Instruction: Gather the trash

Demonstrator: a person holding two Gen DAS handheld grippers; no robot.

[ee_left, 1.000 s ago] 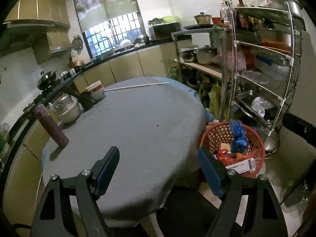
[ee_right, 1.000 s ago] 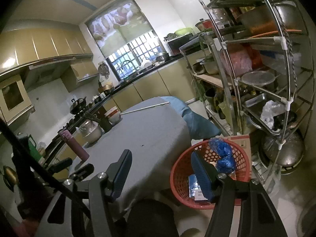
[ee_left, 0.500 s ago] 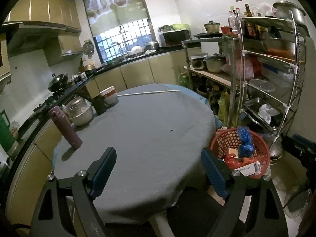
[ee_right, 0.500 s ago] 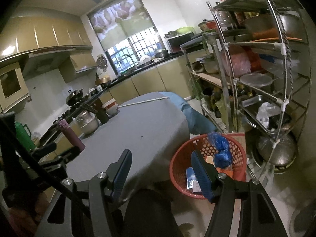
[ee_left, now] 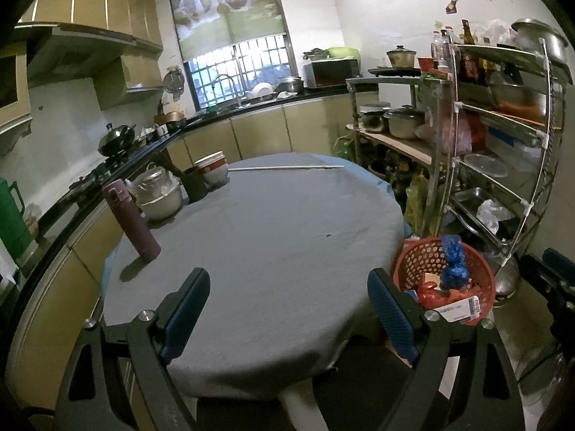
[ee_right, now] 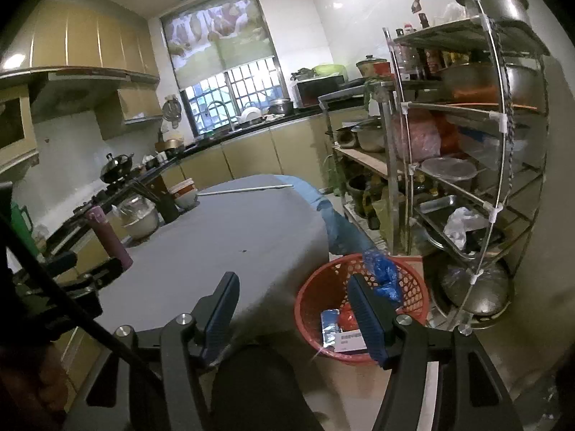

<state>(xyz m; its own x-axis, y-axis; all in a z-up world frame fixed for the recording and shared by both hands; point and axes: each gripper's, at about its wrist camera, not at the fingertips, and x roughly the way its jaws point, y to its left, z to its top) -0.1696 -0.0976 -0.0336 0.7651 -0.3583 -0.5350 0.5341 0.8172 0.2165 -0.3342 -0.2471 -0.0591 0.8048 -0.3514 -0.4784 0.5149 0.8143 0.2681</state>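
Note:
A red plastic basket (ee_left: pixel 413 255) stands on the floor to the right of the round table; it also shows in the right wrist view (ee_right: pixel 316 291). It holds a blue bag (ee_left: pixel 453 262), red wrappers and a white labelled packet (ee_left: pixel 458 309). My left gripper (ee_left: pixel 289 307) is open and empty, held above the near edge of the grey tablecloth (ee_left: pixel 269 237). My right gripper (ee_right: pixel 293 314) is open and empty, between the table edge and the basket. The left gripper shows at the left of the right wrist view (ee_right: pixel 72 273).
A maroon flask (ee_left: pixel 131 221), a lidded bowl (ee_left: pixel 158 195), a dark cup and stacked bowls stand at the table's left. A thin white rod (ee_left: pixel 285 168) lies at the far side. A metal rack (ee_left: pixel 503 165) with pots stands right. A black chair seat (ee_right: pixel 251 384) is below.
Both grippers have pulled back and risen; the table and the basket look farther away and more of the kitchen shows. Both stay open and empty.

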